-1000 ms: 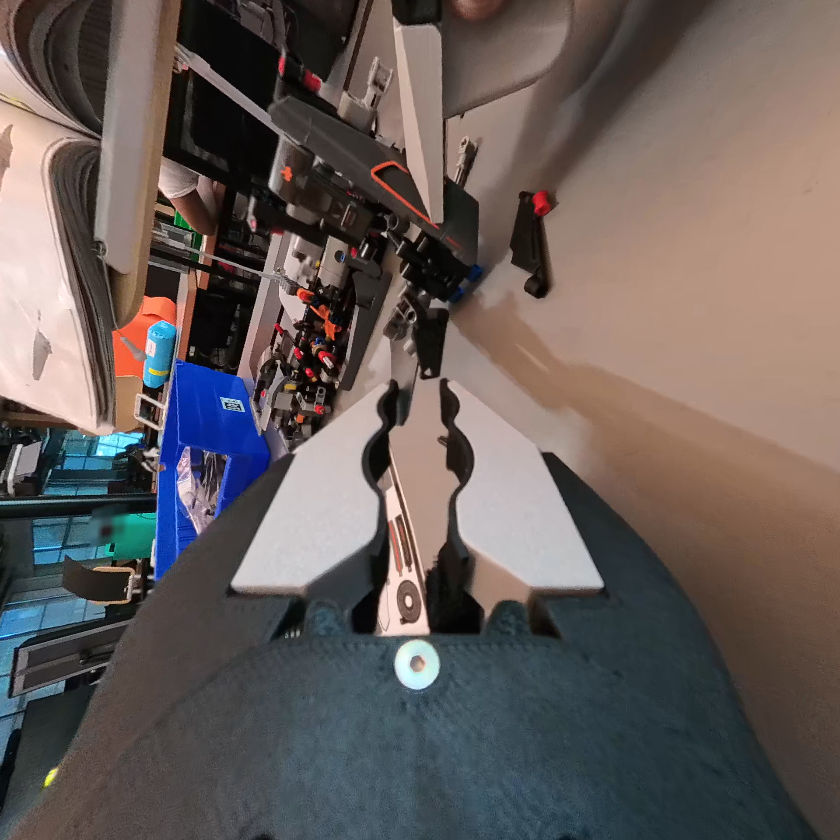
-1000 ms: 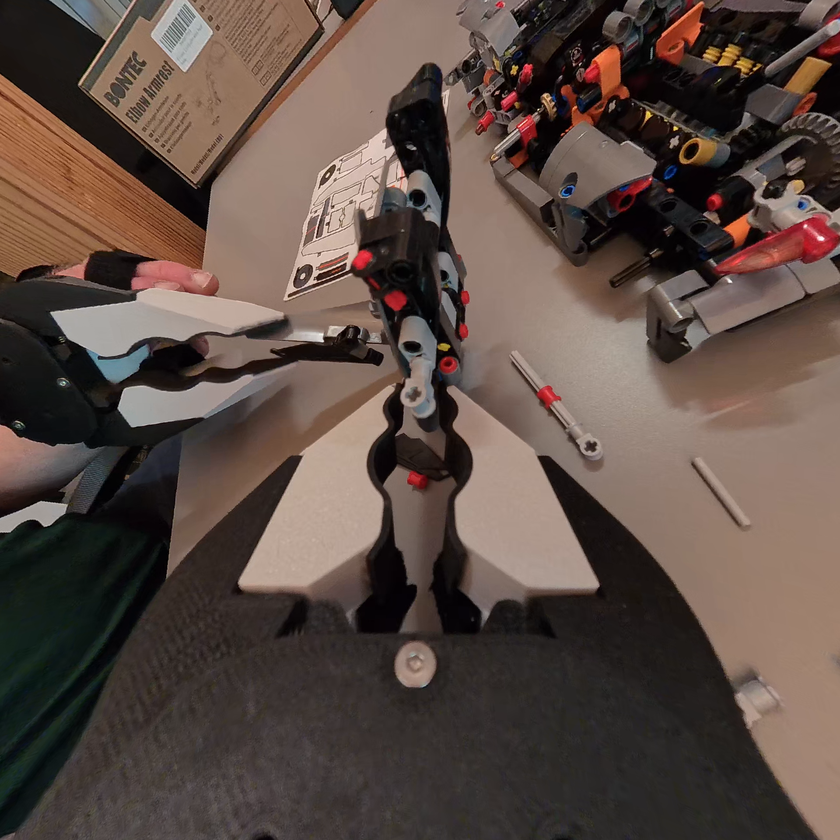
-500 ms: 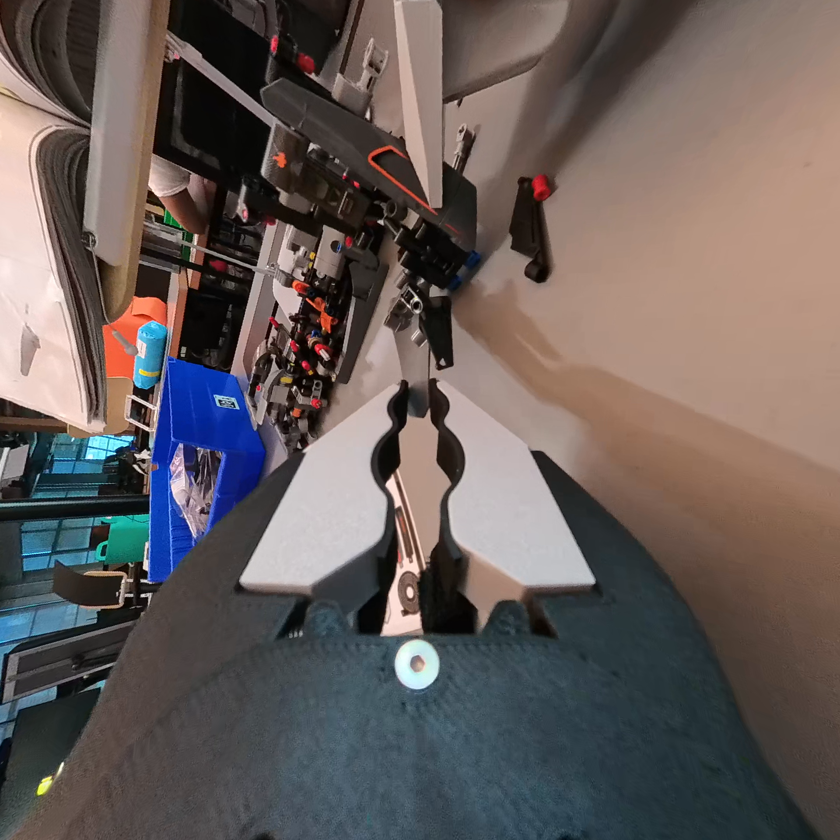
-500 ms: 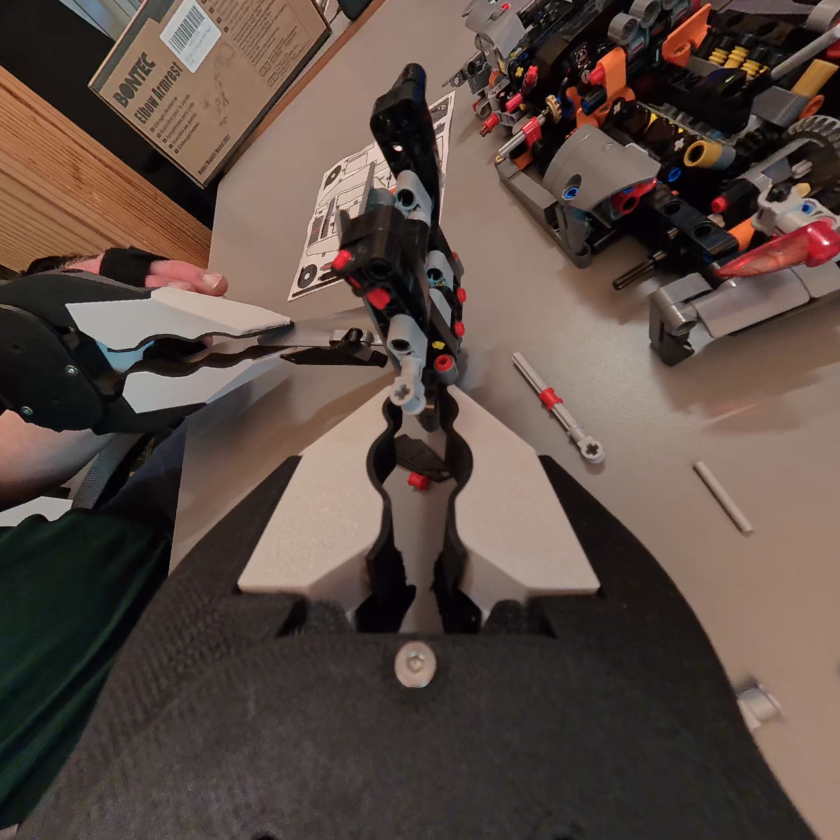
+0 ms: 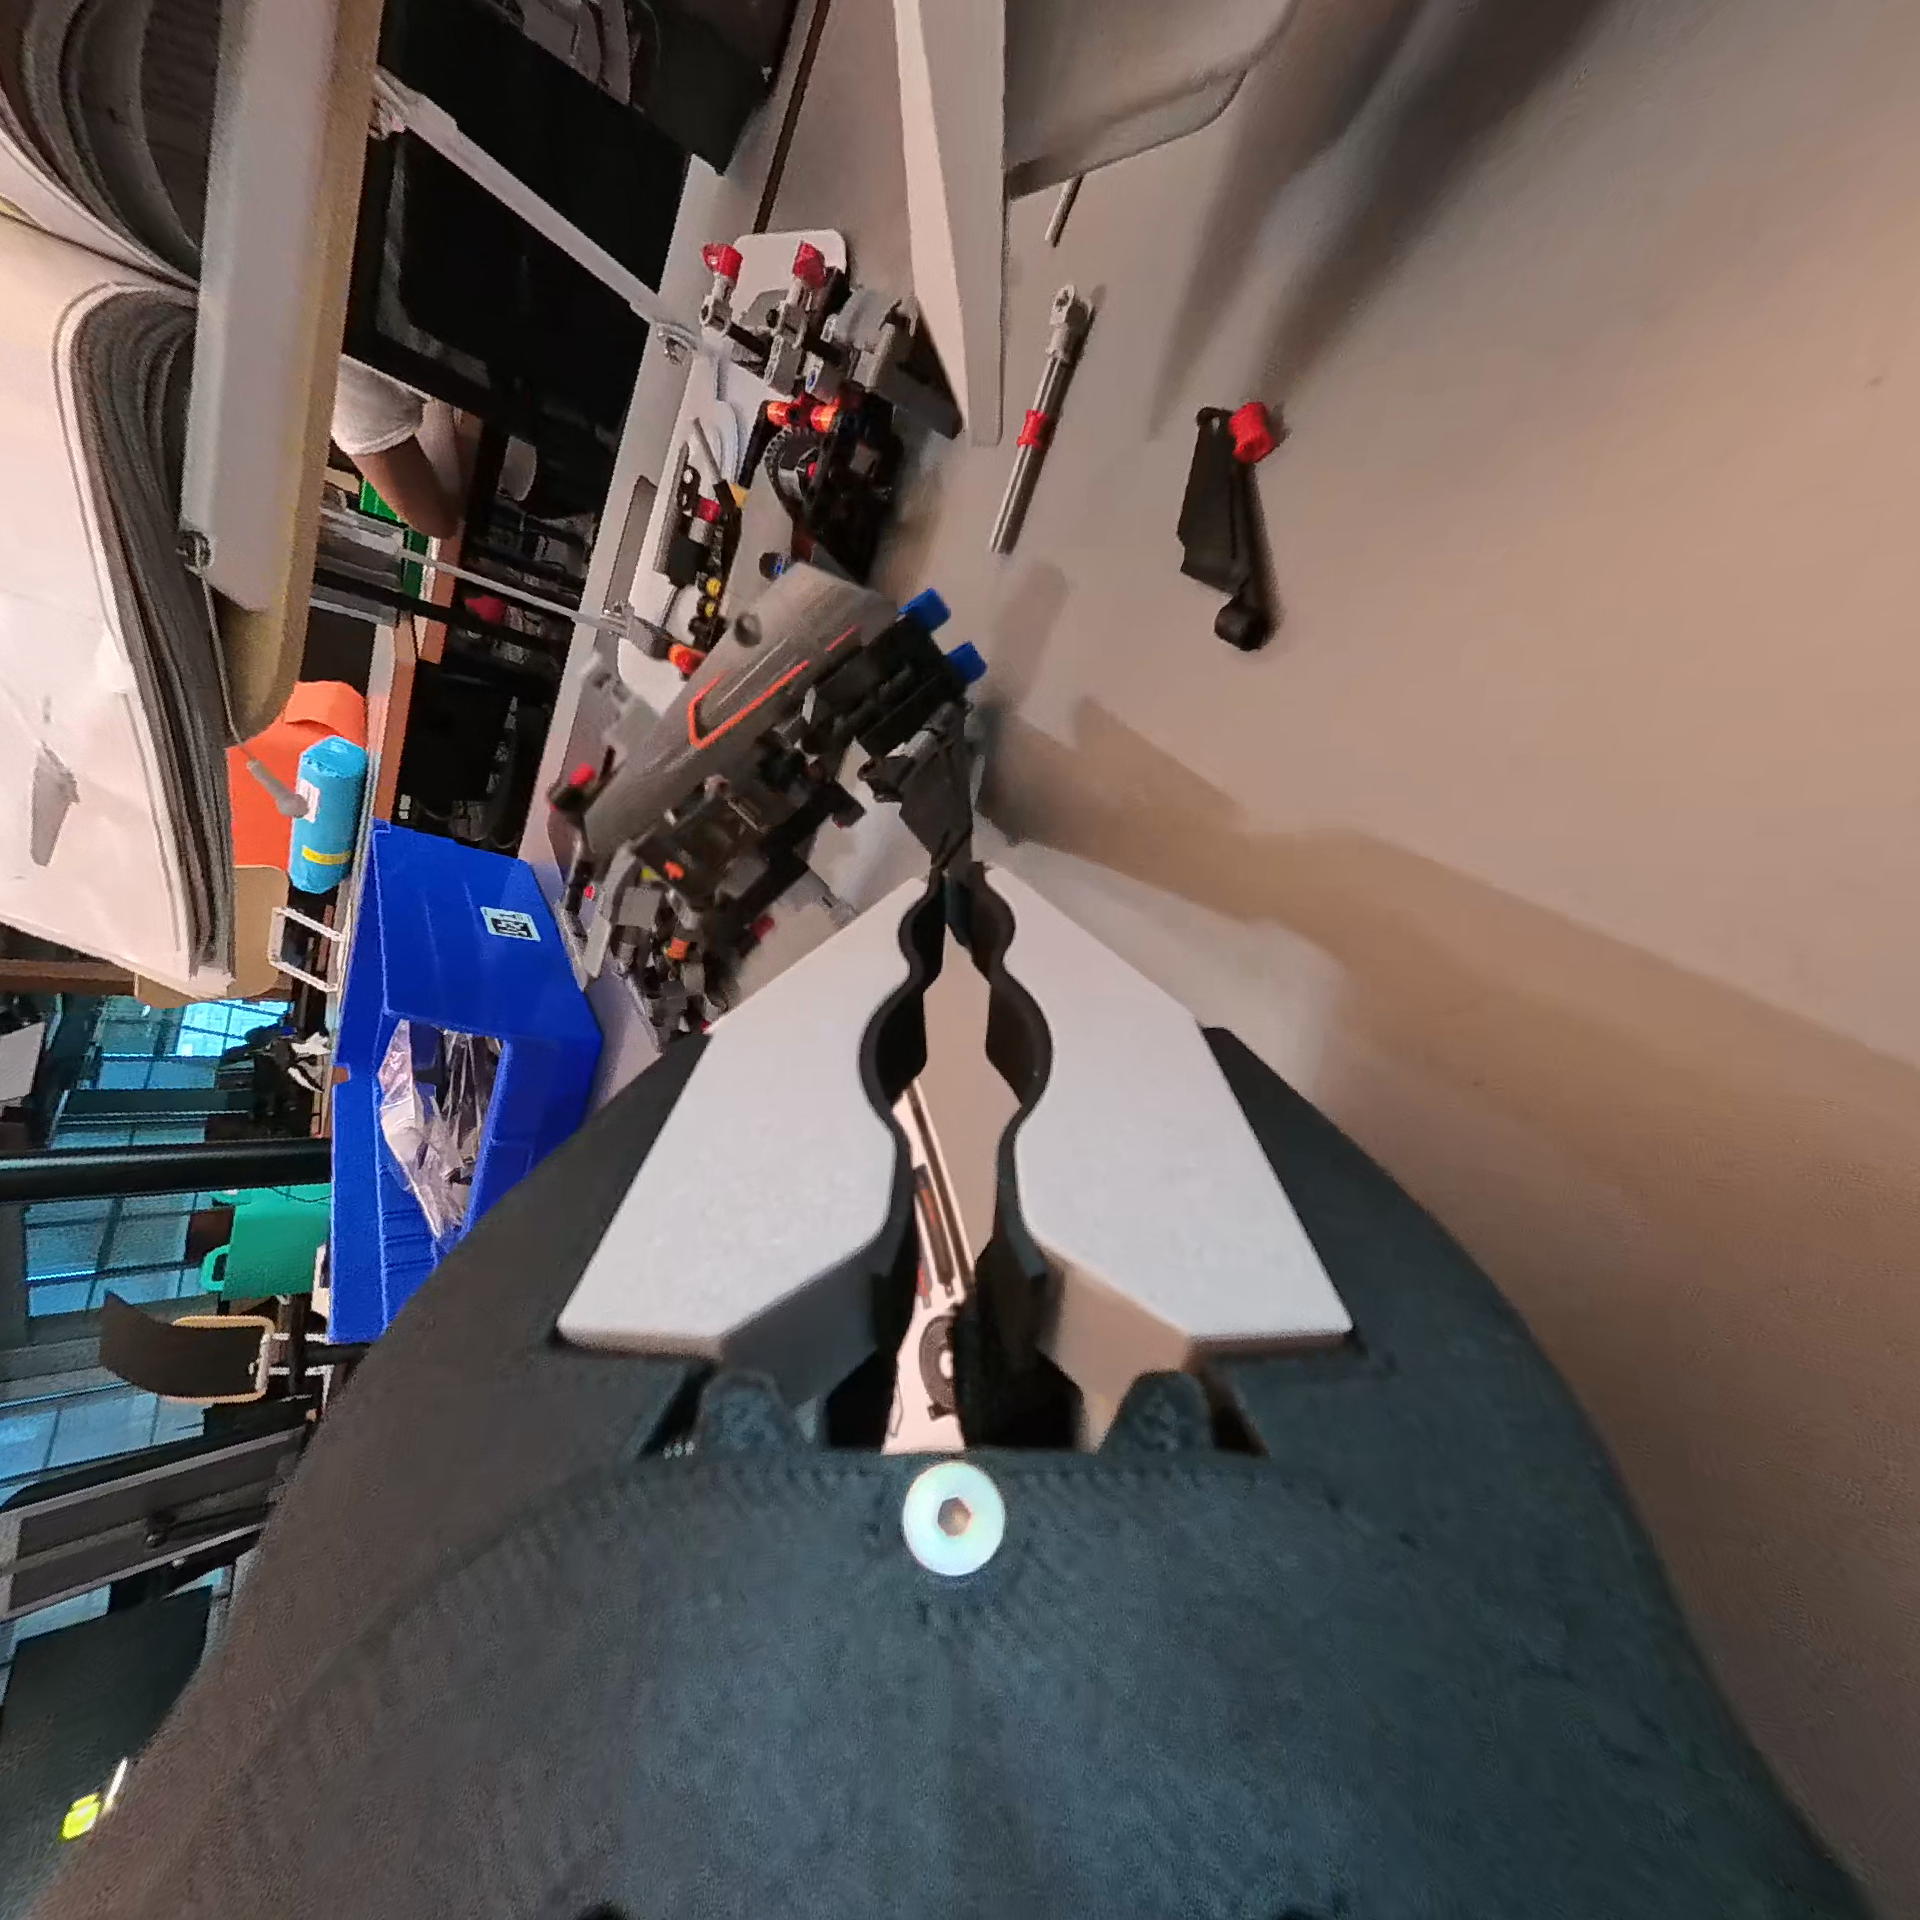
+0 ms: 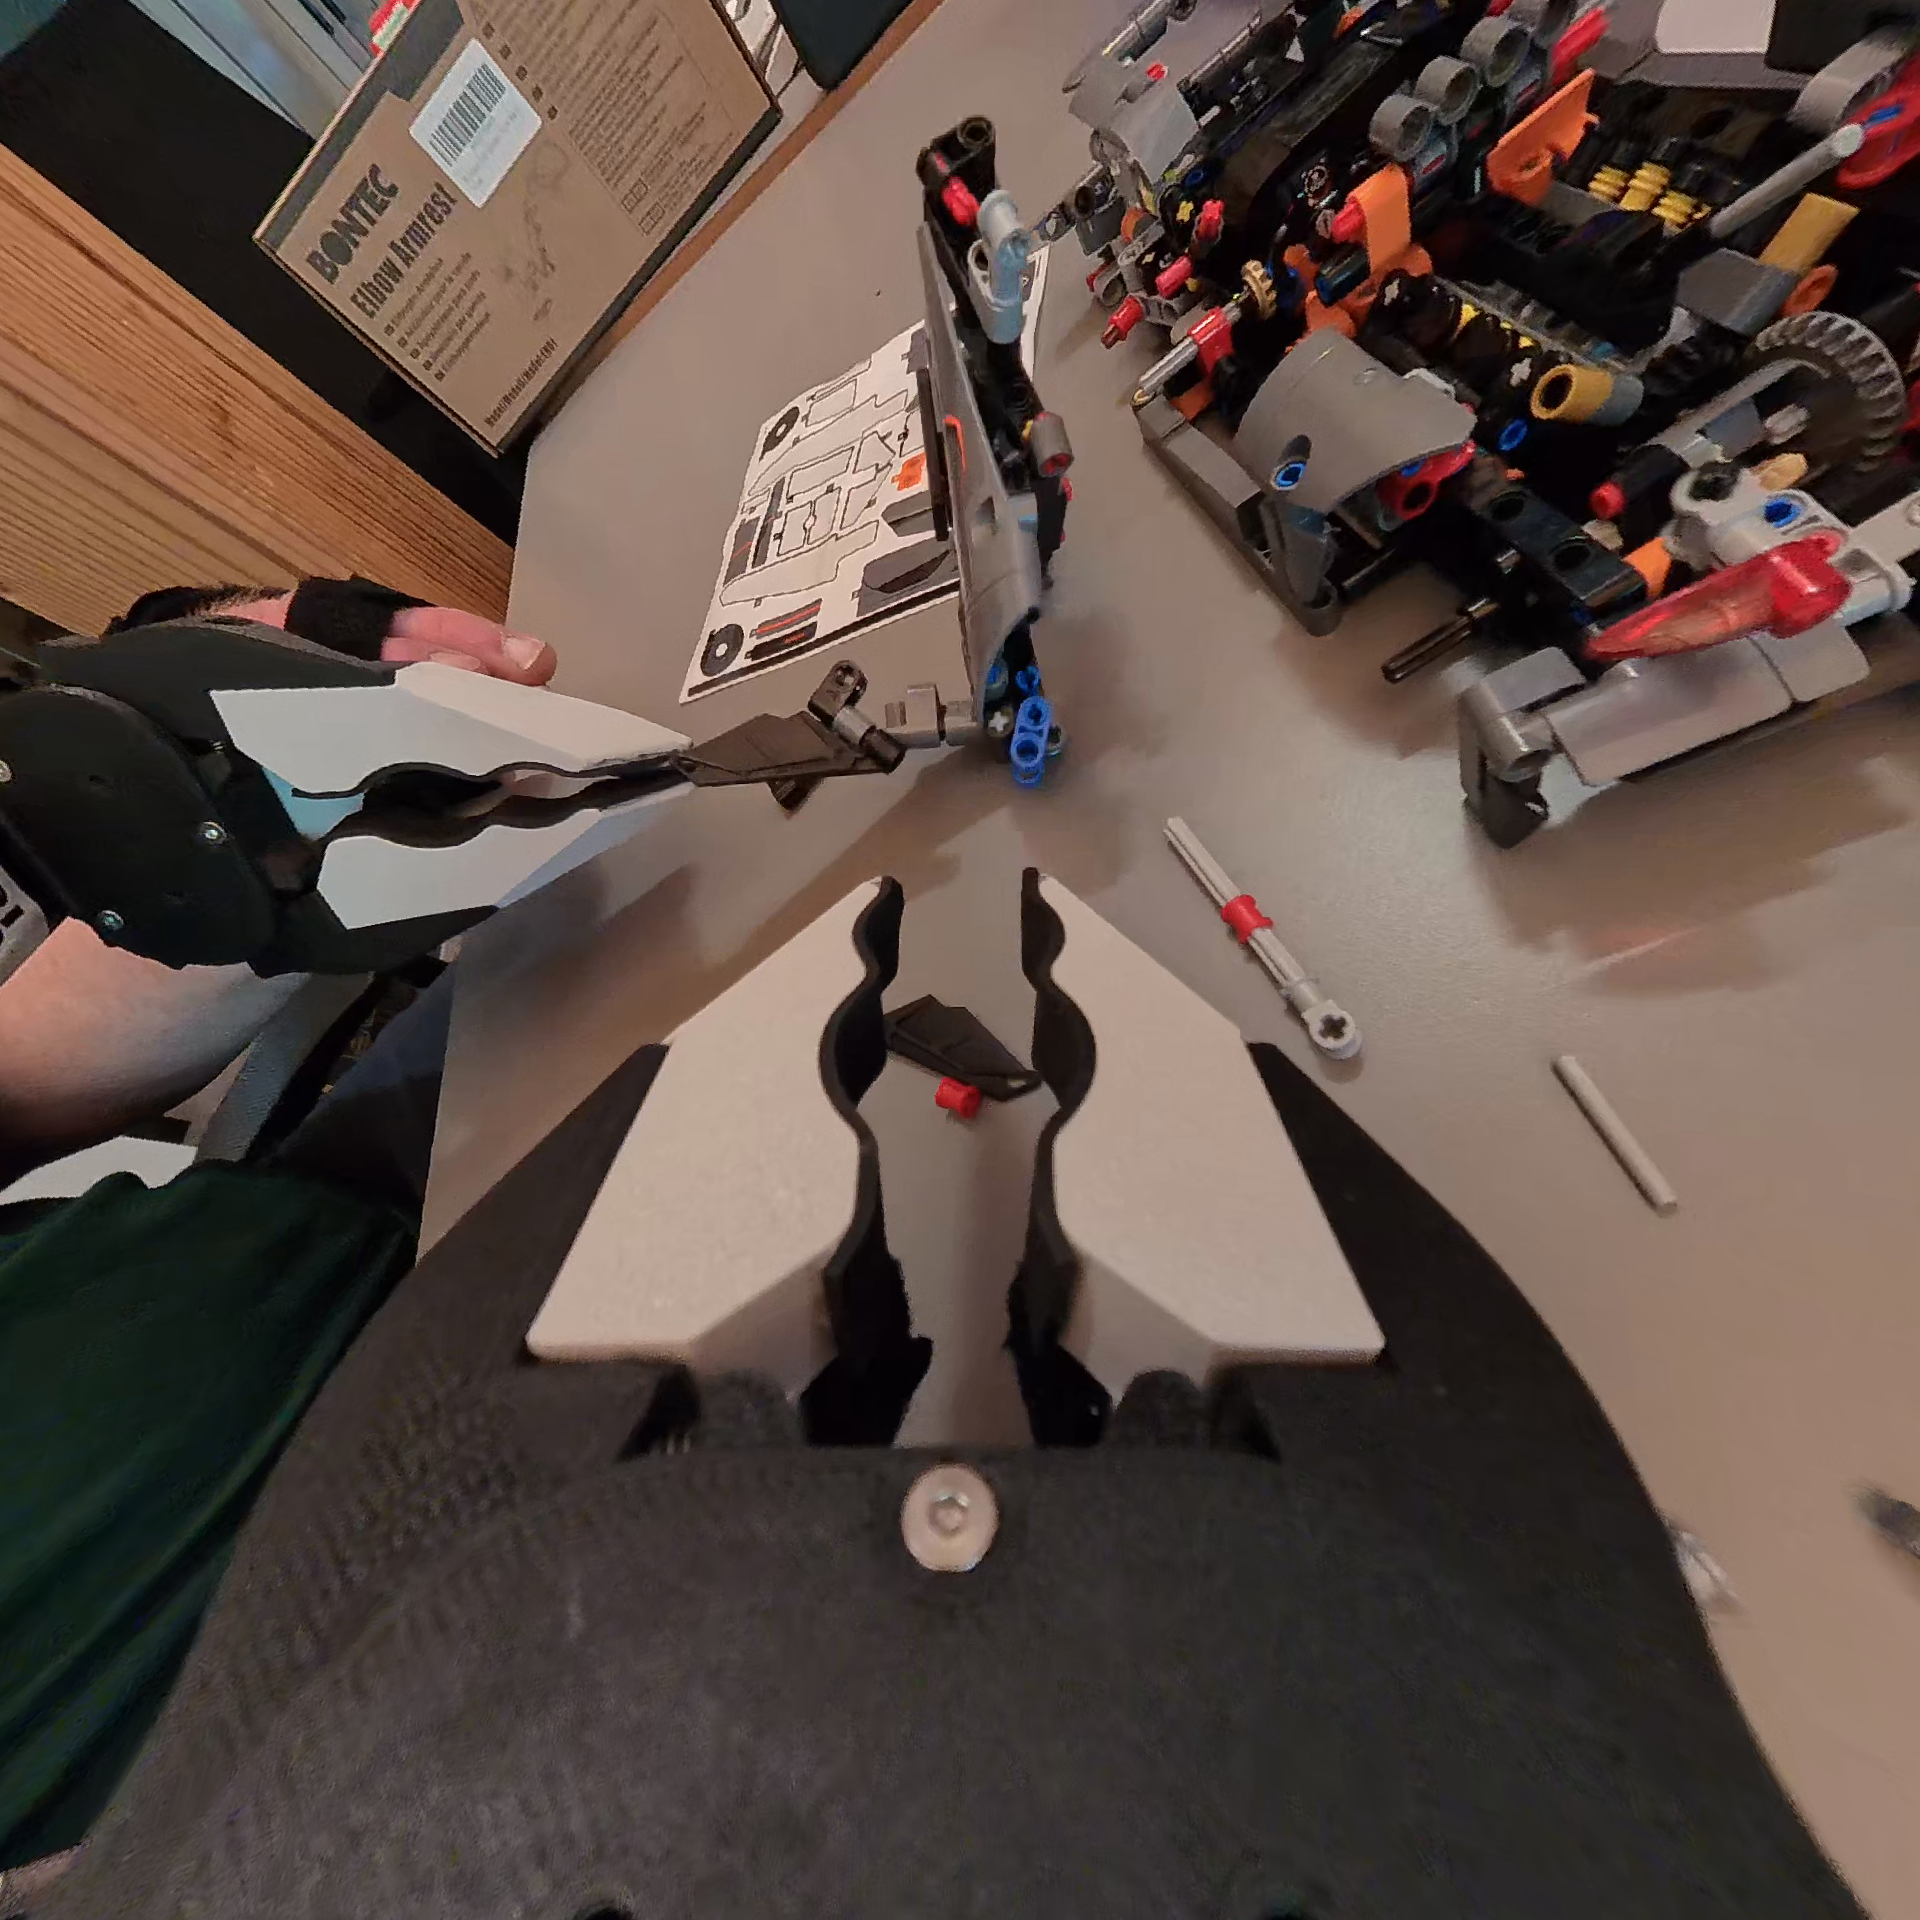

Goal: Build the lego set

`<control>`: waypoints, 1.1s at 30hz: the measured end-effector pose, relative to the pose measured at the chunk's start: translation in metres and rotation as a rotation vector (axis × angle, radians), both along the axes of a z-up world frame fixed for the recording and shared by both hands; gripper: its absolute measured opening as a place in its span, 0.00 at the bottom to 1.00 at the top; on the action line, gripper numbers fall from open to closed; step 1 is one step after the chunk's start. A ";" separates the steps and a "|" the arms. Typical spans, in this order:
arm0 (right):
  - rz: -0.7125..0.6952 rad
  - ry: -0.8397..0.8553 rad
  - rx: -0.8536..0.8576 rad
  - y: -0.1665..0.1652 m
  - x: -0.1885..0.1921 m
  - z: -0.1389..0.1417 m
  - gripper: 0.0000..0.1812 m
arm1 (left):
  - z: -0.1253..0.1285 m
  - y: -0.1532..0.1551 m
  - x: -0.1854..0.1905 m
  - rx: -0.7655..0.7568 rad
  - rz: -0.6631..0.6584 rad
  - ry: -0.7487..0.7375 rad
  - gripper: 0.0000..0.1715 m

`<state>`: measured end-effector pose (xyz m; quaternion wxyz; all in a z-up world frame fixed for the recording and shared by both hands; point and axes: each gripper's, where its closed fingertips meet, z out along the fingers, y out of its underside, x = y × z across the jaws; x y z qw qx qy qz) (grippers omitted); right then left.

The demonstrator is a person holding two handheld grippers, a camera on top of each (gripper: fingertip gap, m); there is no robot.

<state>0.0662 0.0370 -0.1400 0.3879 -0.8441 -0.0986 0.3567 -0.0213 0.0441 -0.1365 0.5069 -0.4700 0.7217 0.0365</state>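
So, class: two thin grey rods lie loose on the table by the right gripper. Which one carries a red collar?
The longer grey axle, nearer the right gripper: a red collar rings it, and one end has a socket. The short rod is plain.

Printed lettering and a barcode label on the cardboard box (image 6: pixel 499 208); a code sticker on the blue bin (image 5: pixel 457 997)

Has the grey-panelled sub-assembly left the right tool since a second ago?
Yes. The right tool now stands open and empty; the sub-assembly has gone forward to the table by the sticker sheet.
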 end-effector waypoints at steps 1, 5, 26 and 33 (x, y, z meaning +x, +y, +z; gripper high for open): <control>-0.003 0.004 -0.002 0.000 0.002 0.000 0.12 | 0.001 0.000 0.000 0.003 -0.001 0.000 0.01; -0.029 0.022 0.013 0.002 0.011 0.004 0.14 | 0.004 0.000 0.001 0.040 -0.026 0.023 0.00; 0.019 -0.048 0.083 0.018 -0.008 -0.001 0.09 | 0.011 -0.027 0.008 0.093 -0.240 0.100 0.00; 0.025 0.021 0.093 0.015 -0.005 0.003 0.07 | 0.023 -0.040 -0.006 -0.151 -0.288 0.026 0.22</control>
